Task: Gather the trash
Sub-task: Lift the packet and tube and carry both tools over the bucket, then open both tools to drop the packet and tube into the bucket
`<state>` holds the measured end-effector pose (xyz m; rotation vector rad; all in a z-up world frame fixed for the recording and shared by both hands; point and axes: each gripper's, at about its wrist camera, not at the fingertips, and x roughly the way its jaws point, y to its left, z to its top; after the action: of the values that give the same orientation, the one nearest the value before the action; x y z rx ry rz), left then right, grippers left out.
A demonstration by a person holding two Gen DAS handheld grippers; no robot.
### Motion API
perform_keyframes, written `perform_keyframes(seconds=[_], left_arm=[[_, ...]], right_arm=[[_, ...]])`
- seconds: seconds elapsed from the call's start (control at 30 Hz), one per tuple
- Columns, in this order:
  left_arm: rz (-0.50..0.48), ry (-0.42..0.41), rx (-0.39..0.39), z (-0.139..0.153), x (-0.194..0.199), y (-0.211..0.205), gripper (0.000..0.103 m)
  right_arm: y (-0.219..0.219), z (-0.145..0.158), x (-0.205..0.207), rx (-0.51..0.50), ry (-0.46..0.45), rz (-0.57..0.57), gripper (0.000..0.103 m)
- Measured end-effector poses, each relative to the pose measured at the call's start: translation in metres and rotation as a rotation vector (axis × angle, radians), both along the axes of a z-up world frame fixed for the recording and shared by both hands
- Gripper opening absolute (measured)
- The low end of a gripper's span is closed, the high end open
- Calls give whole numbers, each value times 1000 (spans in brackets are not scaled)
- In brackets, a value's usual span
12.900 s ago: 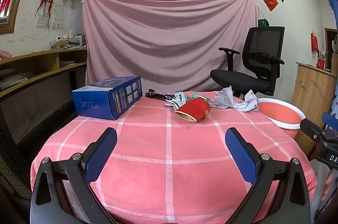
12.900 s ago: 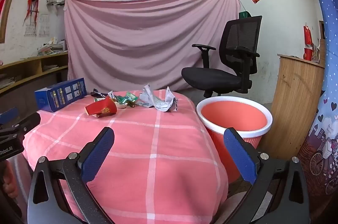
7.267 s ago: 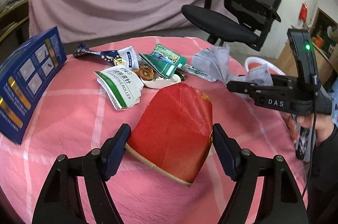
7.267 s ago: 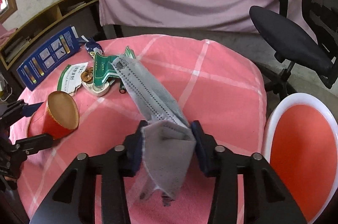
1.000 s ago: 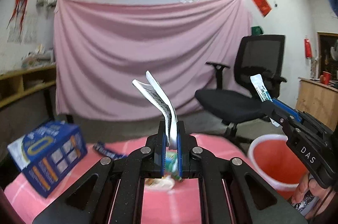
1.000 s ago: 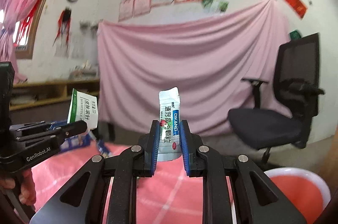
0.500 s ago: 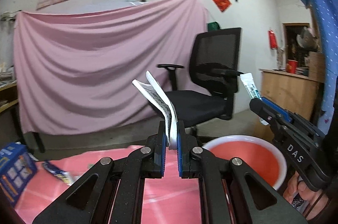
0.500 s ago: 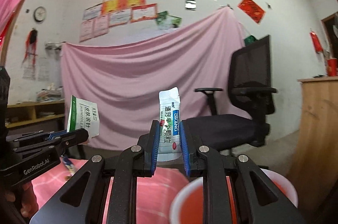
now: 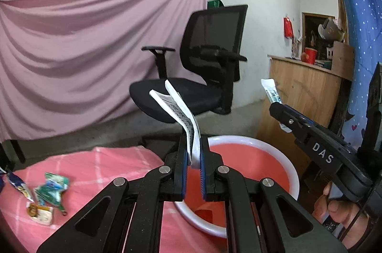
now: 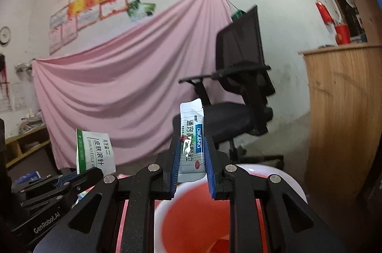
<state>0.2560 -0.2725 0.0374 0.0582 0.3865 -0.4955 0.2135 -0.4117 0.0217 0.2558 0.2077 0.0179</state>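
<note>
Carry-to-bin step, w/ both loads nearly at the drop. Left hand-held gripper (image 9: 192, 171) is clamped narrow on a white needle-roller packet (image 9: 181, 114), sticking up over the near-left rim of the red bin (image 9: 292, 171). Right hand-held gripper (image 10: 192, 171) pinches a white-blue sachet (image 10: 192, 145) upright, bin mouth just below and beyond. Next, I'd say: get each packet fully over the opening, then let go. Both point slightly down, level w/ each other. More wrappers (image 9: 51, 188) wait on the tabletop (image 9: 100, 164), far left.

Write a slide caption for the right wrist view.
Right gripper holds a sachet above the red bin; left gripper alongside carries a green-and-white packet.
</note>
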Motion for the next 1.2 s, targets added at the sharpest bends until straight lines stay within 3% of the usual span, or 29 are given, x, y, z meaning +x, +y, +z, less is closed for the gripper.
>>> perform_keyframes(seconds=[0.2, 0.53, 0.67, 0.87, 1.0, 1.13, 1.2], left_arm=[[-53, 79, 28, -9, 12, -23, 7], [-83, 213, 23, -27, 26, -19, 12], [-72, 256, -10, -31, 32, -10, 18], [-13, 248, -52, -28, 32, 10, 28], [44, 222, -83, -22, 29, 27, 36], [99, 189, -98, -14, 24, 44, 36], [133, 169, -109, -9, 21, 57, 41]], right_arm=[[-6, -10, 8, 18, 77, -21, 20], [-11, -15, 15, 38, 140, -28, 20], [-12, -16, 16, 46, 155, -29, 29], [-11, -16, 17, 42, 157, -24, 31], [-6, -12, 16, 34, 144, -18, 41], [1, -7, 13, 23, 115, -11, 45], [5, -5, 13, 22, 101, -4, 53]])
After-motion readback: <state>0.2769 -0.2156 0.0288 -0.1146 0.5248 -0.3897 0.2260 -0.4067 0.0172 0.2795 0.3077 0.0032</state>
